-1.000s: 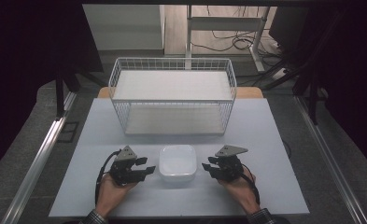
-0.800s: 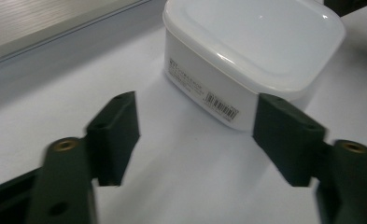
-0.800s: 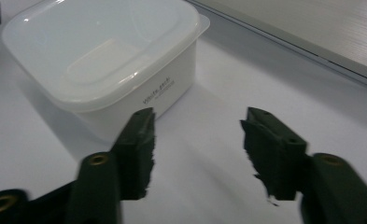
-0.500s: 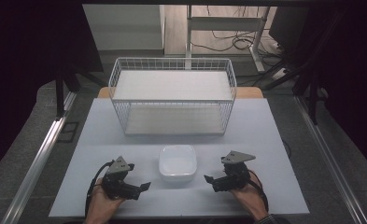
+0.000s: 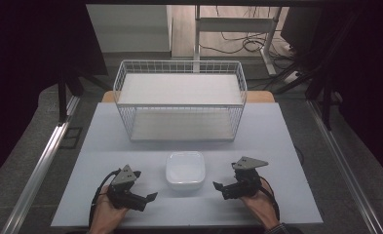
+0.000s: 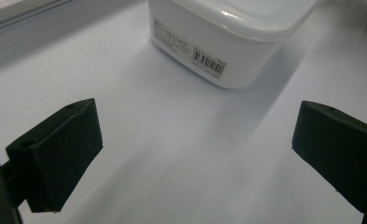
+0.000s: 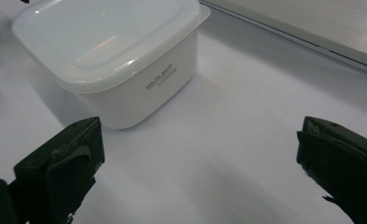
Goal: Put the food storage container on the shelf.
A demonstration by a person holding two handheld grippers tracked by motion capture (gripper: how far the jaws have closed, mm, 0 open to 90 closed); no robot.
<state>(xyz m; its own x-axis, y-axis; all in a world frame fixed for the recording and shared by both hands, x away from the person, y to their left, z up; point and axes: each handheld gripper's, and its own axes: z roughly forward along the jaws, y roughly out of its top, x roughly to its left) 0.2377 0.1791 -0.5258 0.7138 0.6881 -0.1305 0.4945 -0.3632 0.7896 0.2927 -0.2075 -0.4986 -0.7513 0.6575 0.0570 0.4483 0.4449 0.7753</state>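
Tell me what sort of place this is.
Likely a lab or test bench, not a home: a bare pale table with a wire basket, loose cables on the floor, and dark curtains around.

Two black hand-held grippers, bare hands
Left gripper [image 5: 150, 197] and right gripper [image 5: 219, 186]: blocky matt-black jaws, grey three-cornered top plates, black trailing cables behind the jaws.

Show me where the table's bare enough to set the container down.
Bare strip between wire basket and container; also both side margins of the table. Crowded: the near edge, left tongs and right tongs flanking the container.
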